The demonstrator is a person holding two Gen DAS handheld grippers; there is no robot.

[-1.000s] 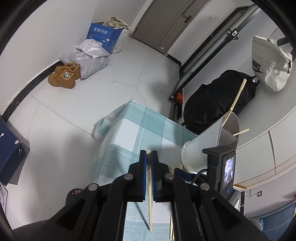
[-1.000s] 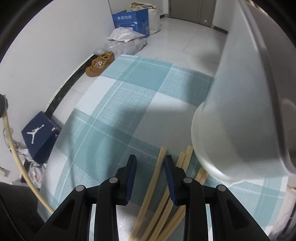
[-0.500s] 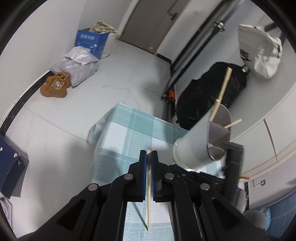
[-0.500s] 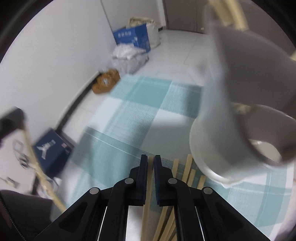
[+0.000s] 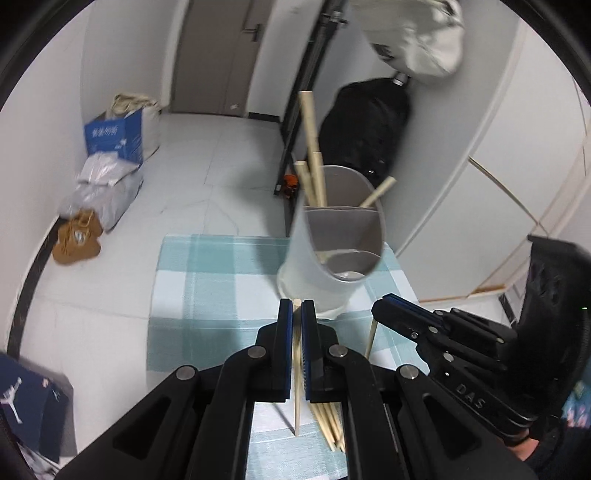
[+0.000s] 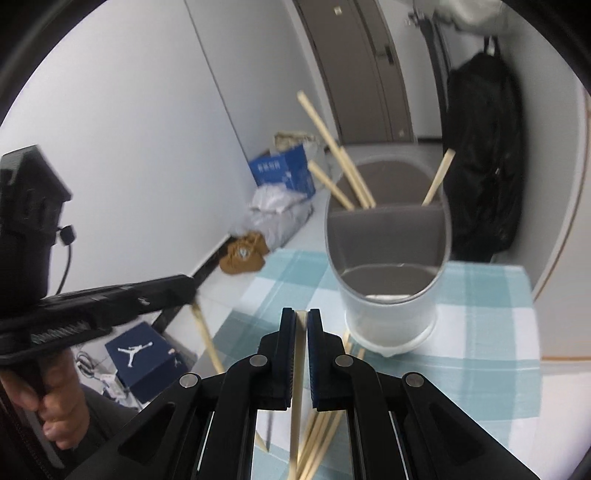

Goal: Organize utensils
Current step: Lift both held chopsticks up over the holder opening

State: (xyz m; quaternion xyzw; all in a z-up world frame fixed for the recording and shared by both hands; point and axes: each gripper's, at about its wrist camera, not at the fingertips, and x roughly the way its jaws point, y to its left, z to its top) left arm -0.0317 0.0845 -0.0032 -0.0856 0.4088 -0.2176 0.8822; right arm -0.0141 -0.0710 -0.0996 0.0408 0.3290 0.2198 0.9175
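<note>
A grey-white two-compartment utensil holder [image 5: 332, 254] [image 6: 388, 280] stands on the teal checked tablecloth [image 5: 207, 280] [image 6: 480, 321]; its back compartment holds three wooden chopsticks [image 5: 314, 166] [image 6: 343, 162]. My left gripper [image 5: 297, 314] is shut on one chopstick [image 5: 296, 369], held above the cloth just in front of the holder. My right gripper [image 6: 301, 321] is shut on another chopstick [image 6: 297, 387], also lifted before the holder. Several loose chopsticks [image 5: 327, 421] [image 6: 317, 435] lie on the cloth below. Each gripper shows in the other's view: the right [image 5: 384, 306], the left [image 6: 184, 288].
On the floor are brown shoes [image 5: 75, 240], grey bags [image 5: 103, 192], a blue carton [image 5: 114, 136] and a dark Jordan shoebox [image 6: 140, 350]. A black backpack [image 5: 365, 125] leans at the wall beside a door [image 5: 218, 55]. A white bag [image 5: 417, 33] hangs above.
My right gripper closed on a chopstick and lifted it off the pile. Both grippers swung to face the holder's open top, each carrying a chopstick.
</note>
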